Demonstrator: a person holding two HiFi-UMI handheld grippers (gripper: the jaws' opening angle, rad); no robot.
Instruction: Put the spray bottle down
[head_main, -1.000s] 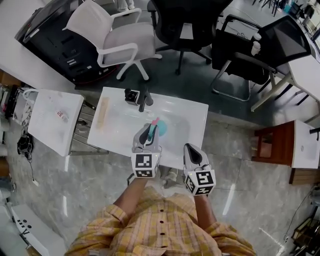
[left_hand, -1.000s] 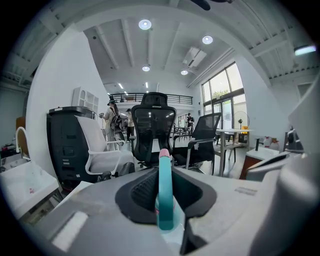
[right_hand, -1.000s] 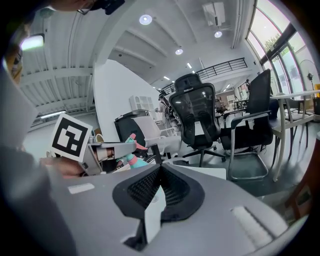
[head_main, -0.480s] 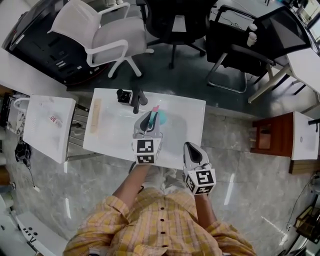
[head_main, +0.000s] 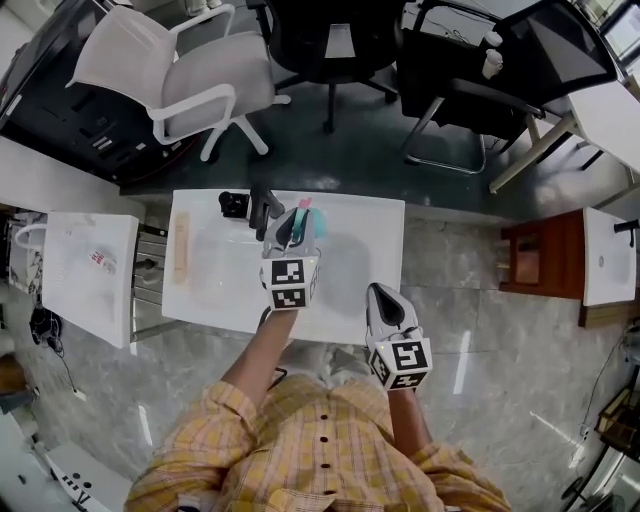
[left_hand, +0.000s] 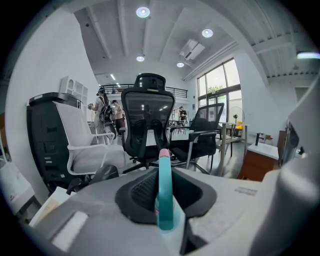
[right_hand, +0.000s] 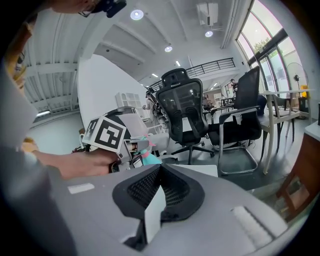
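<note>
A teal spray bottle with a pink tip is held upright over the far part of the white table, with my left gripper shut on it. In the left gripper view the bottle stands between the two dark pads, its pink tip pointing up. My right gripper hovers at the table's near edge, to the right of the left one, with its jaws together and nothing in them. The right gripper view shows its own closed jaws, and the left gripper with the bottle off to the left.
A small black device and a dark stand sit at the table's far edge, just left of the bottle. A pale wooden strip lies along the table's left side. Office chairs stand beyond; a white side table is left, a brown cabinet right.
My left gripper has carried the bottle away from the person, toward the table's far edge and slightly lower. The right gripper has barely shifted.
</note>
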